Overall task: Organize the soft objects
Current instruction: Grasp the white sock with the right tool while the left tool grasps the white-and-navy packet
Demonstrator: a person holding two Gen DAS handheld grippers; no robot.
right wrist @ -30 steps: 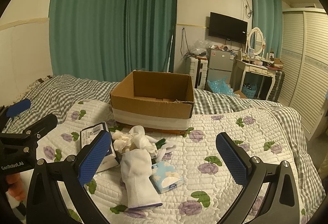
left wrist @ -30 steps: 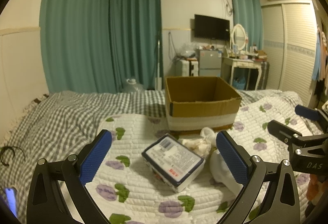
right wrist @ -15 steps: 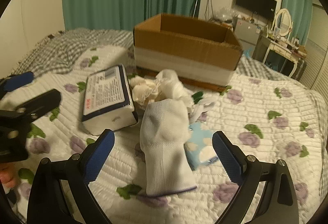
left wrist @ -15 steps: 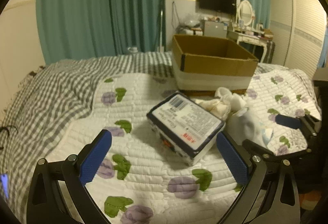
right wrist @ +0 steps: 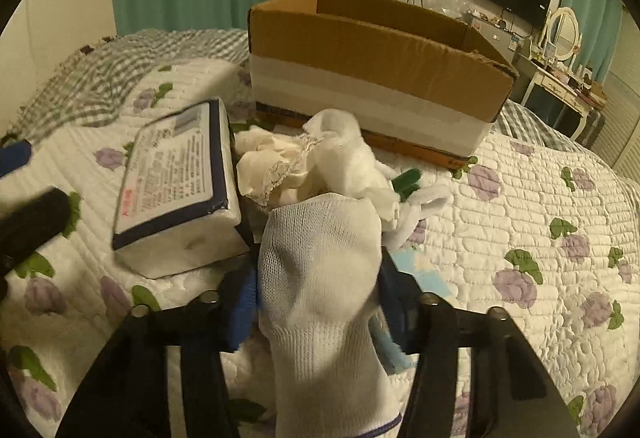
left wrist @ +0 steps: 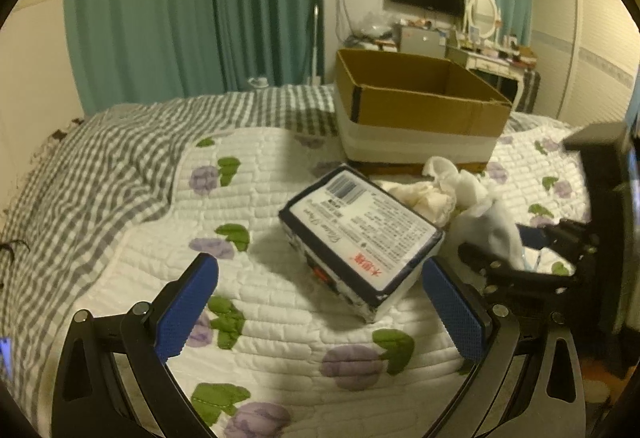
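Note:
A white sock (right wrist: pixel 320 270) lies on the quilt and stands between the fingers of my right gripper (right wrist: pixel 318 294). Its jaws are closing and the blue pads (right wrist: pixel 240 298) press the sock's sides. From the left wrist view the right gripper (left wrist: pixel 520 258) shows at the right with the sock (left wrist: pixel 492 226) in it. A navy and white tissue pack (left wrist: pixel 360 234) lies just ahead of my left gripper (left wrist: pixel 320 270), which is open and touches nothing. Behind the sock sits a pile of white and cream cloths (right wrist: pixel 320 153). The open cardboard box (right wrist: pixel 360 53) stands farther back.
A small light blue packet (right wrist: pixel 424 270) lies under the right finger. The bed has a flowered white quilt (left wrist: pixel 280 338) over a grey checked cover (left wrist: pixel 100 165). Green curtains, a television and a dresser stand beyond the bed.
Both grippers have sunk closer to the bed and tilted down. The right gripper's jaws went from wide open to closed around the white sock. The left stayed open.

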